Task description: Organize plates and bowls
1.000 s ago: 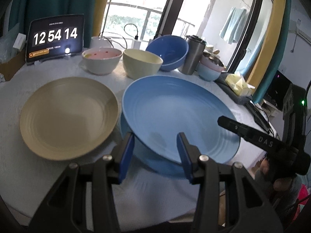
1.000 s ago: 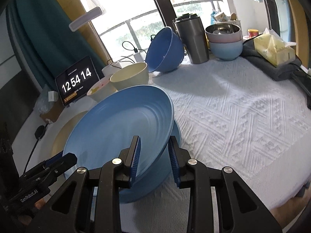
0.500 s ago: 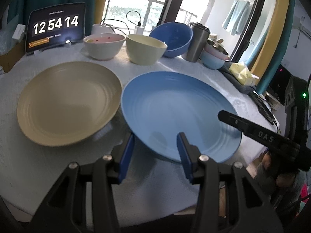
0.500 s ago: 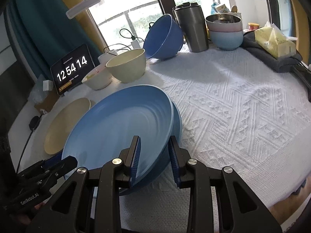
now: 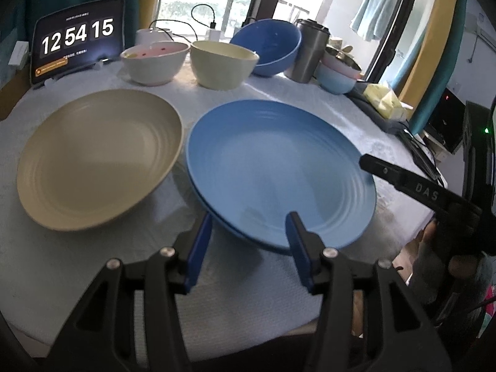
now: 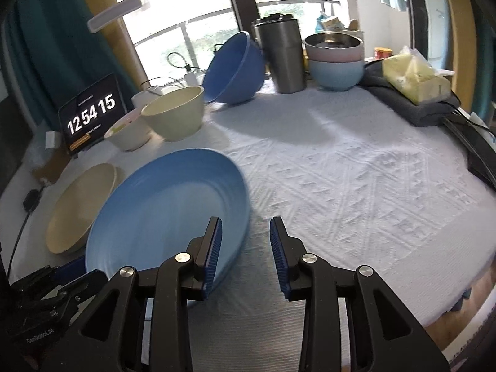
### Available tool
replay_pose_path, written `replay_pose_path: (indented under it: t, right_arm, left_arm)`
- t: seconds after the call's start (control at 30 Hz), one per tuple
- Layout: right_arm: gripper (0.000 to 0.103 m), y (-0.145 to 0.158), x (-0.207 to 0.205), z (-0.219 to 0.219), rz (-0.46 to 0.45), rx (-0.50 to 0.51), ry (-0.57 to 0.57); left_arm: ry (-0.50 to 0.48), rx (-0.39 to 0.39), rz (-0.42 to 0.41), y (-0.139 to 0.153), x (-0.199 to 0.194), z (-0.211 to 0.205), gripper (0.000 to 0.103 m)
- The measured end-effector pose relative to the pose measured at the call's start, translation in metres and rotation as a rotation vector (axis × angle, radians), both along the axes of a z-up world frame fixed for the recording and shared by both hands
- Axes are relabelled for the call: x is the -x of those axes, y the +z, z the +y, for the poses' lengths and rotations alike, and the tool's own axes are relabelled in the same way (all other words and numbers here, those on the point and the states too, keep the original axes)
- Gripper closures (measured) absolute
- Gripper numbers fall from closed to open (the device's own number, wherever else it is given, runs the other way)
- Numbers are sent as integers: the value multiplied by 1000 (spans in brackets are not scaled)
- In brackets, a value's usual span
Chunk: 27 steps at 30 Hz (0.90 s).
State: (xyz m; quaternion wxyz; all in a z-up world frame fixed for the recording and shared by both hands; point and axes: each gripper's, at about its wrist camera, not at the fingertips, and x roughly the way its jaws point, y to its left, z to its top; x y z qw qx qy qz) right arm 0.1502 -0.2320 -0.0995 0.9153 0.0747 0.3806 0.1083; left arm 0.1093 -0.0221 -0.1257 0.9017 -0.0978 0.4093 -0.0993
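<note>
while stacked, 2 blue plates (image 5: 272, 167) beside beige plate (image 5: 99, 155)

Blue plates (image 5: 279, 167), beige plate (image 5: 96, 155), white geometric-textured tablecloth (image 6: 356, 167), cream bowl (image 5: 223, 63), tilted blue bowl (image 6: 232, 68)

I see a smooth, matt blue plate (image 5: 272, 167) with faint concentric ridges, and a beige plate (image 5: 96, 158) with the same finish. The white tablecloth (image 6: 356, 167) looks woven, with a raised pattern. The tumbler (image 6: 283, 55) looks like brushed metal.
</note>
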Motion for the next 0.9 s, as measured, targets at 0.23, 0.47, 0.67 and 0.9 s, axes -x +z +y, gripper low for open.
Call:
replay_pose_path:
  t: [0.23, 0.47, 0.67, 0.9]
  right_arm:
    - [69, -7, -2, 5, 28, -13, 26]
    - [68, -19, -6, 20, 65, -2, 65]
    - [68, -5, -5, 15, 23, -1, 43]
    - [68, 18, -7, 17, -43, 0, 42]
  left_arm:
    - [-8, 12, 11, -4, -3, -2, 42]
    - [3, 20, -11, 3, 0, 2, 41]
    - [32, 29, -51, 11, 3, 15, 40]
    - [111, 10, -103, 21, 6, 43, 40]
